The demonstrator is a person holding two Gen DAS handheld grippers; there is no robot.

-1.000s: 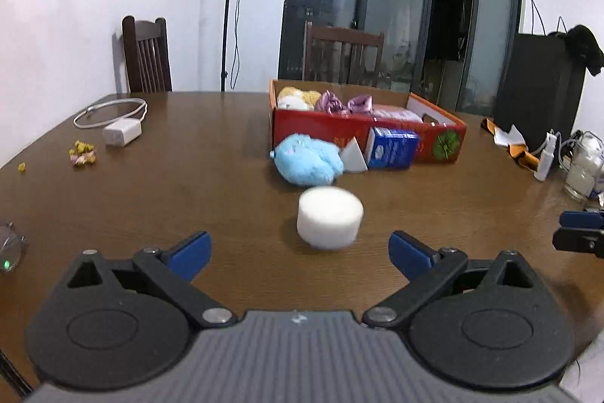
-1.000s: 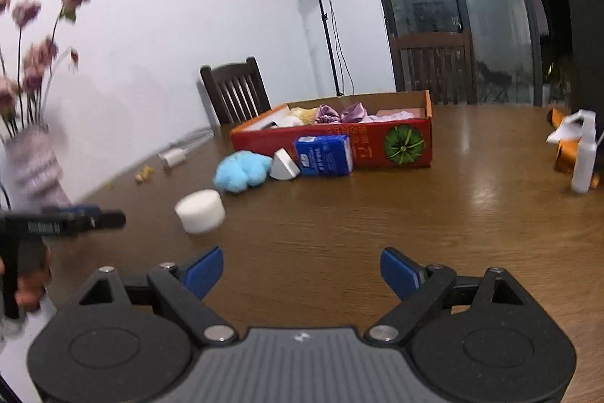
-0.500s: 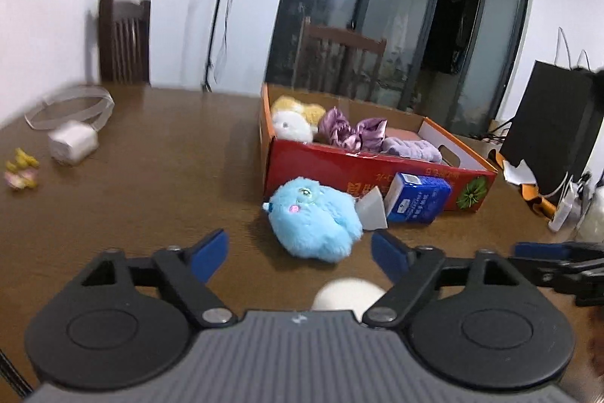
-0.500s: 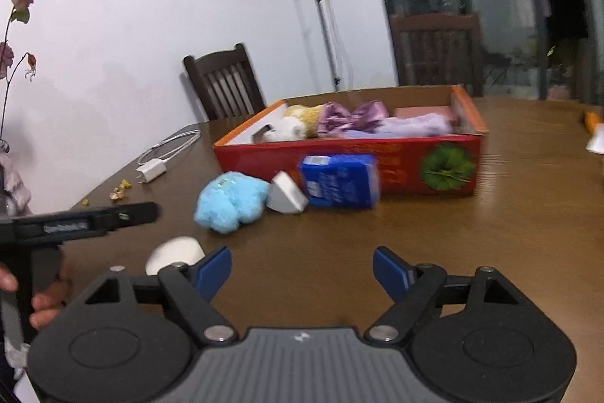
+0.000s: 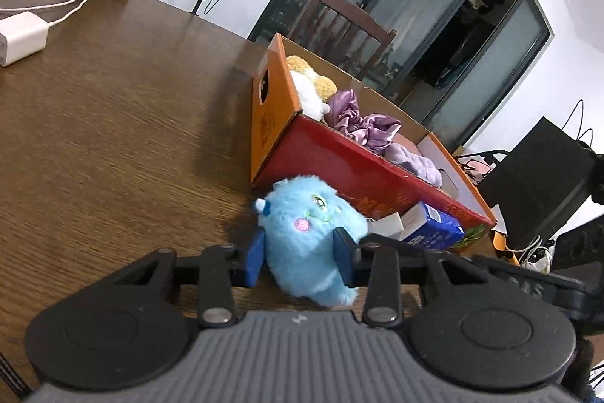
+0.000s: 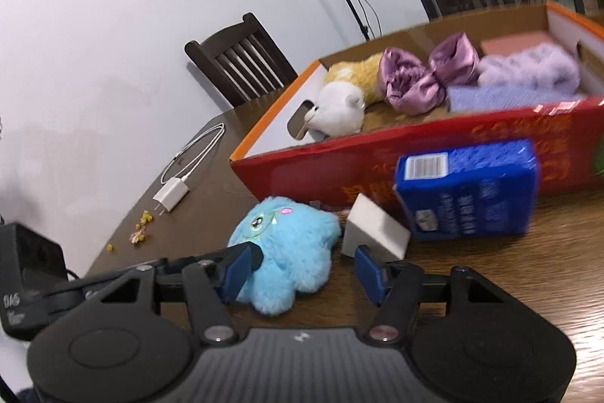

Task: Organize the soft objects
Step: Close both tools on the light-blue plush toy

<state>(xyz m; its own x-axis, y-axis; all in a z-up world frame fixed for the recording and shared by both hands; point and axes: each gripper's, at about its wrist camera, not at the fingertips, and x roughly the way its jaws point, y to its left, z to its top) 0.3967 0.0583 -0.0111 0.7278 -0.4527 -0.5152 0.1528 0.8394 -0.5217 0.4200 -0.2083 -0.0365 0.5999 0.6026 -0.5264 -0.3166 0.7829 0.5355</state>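
Note:
A fluffy blue plush toy (image 5: 309,233) lies on the brown table in front of a red and orange cardboard box (image 5: 355,172). My left gripper (image 5: 300,261) is shut on the plush, one blue pad on each side of it. The plush (image 6: 290,248) also shows in the right wrist view. My right gripper (image 6: 302,270) is open just above and in front of it, near a white foam wedge (image 6: 373,233) and a blue carton (image 6: 472,191). The box (image 6: 415,153) holds a white and yellow plush (image 6: 339,104), purple satin scrunchies (image 6: 426,74) and lilac fluffy cloth (image 6: 528,70).
A white charger with its cable (image 5: 22,33) lies at the table's far left, also seen in the right wrist view (image 6: 171,197). Small yellow bits (image 6: 141,233) lie near it. Wooden chairs (image 5: 339,25) stand behind the table. A black bag (image 5: 540,176) stands at right.
Both grippers moved forward toward the box. My left gripper passed the white foam cylinder and closed on the blue plush. The right gripper came in close beside it.

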